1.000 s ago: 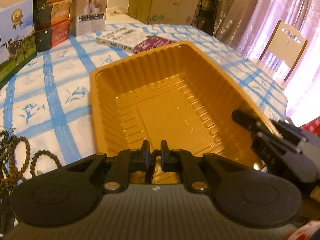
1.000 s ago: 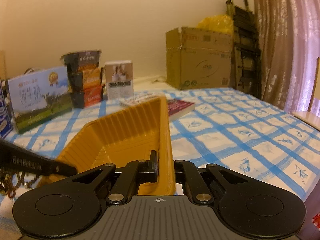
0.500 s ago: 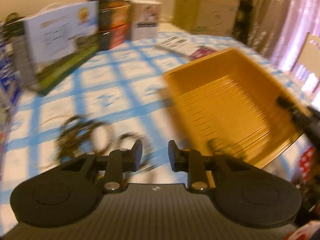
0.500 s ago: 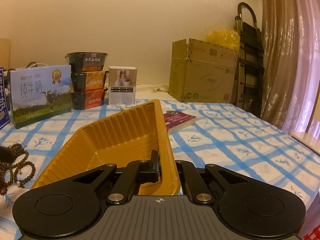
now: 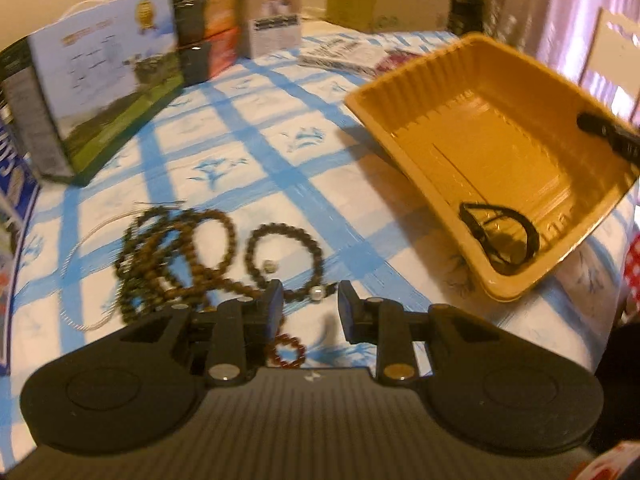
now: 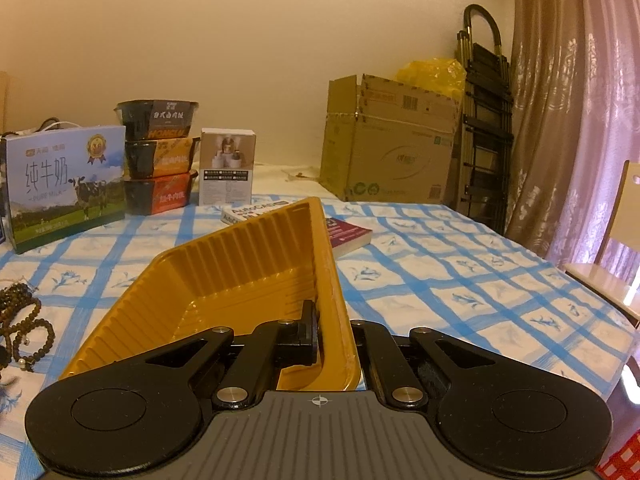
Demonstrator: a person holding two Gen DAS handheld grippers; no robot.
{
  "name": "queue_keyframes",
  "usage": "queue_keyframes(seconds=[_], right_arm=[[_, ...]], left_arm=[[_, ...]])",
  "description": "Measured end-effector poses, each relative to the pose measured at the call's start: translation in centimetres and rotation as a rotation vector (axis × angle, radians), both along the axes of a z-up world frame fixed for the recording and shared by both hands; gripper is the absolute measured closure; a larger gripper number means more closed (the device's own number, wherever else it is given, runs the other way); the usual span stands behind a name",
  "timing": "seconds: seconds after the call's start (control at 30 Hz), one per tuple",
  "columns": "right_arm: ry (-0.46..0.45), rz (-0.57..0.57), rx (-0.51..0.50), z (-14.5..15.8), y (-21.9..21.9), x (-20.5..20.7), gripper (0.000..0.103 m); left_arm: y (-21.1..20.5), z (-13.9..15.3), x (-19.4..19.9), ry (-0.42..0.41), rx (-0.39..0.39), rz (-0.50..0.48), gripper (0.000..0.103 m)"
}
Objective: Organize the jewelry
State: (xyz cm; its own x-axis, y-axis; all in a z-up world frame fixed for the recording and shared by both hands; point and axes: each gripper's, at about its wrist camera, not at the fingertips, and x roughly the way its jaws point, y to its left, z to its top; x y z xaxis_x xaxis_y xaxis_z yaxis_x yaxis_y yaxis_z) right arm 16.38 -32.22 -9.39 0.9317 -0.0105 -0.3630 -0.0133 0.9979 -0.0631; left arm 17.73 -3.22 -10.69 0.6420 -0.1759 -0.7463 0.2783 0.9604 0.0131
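Observation:
A yellow plastic tray [image 5: 404,80] sits tilted on the blue-checked cloth, and a black bracelet [image 5: 500,236] lies in its near corner. My right gripper [image 6: 334,322] is shut on the tray's [image 6: 240,268] side wall; one of its fingers [image 5: 608,134] shows at the rim in the left wrist view. My left gripper [image 5: 310,300] is open just above a heap of brown bead strands [image 5: 176,256]. A bead bracelet [image 5: 284,256] lies ahead of its tips, and a white bead [image 5: 317,294] on that strand sits below the gap. A small red bead ring [image 5: 286,350] lies under the gripper.
A thin silver chain [image 5: 80,280] curls left of the beads. A milk carton box [image 6: 66,184], stacked food bowls [image 6: 158,160], a small white box [image 6: 226,170] and a book [image 6: 348,236] stand at the back. A cardboard box [image 6: 392,148] is beyond the table, and a chair [image 6: 616,240] at the right.
My left gripper swung left from over the tray to over the bead heap, dipped lower and its jaws opened. A black bracelet now lies in the tray. The right gripper kept its hold.

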Motion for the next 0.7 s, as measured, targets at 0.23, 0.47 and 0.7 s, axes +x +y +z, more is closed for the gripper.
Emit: queue_keyframes(seconds=[0.23, 0.47, 0.7], right_arm=[[-0.001, 0.003, 0.000, 0.0, 0.1, -0.1, 0.099], [0.002, 0.000, 0.007, 0.0, 0.2, -0.2, 0.099], [0.003, 0.000, 0.006, 0.0, 0.2, -0.1, 0.099]], left_arm=[[-1.7, -1.8, 0.9, -0.022, 0.068, -0.045, 0.077], [-2.4, -2.3, 0.9, -0.052, 0.123, -0.057, 0.089], [-2.5, -2.3, 0.7, -0.061, 0.129, -0.069, 0.097]])
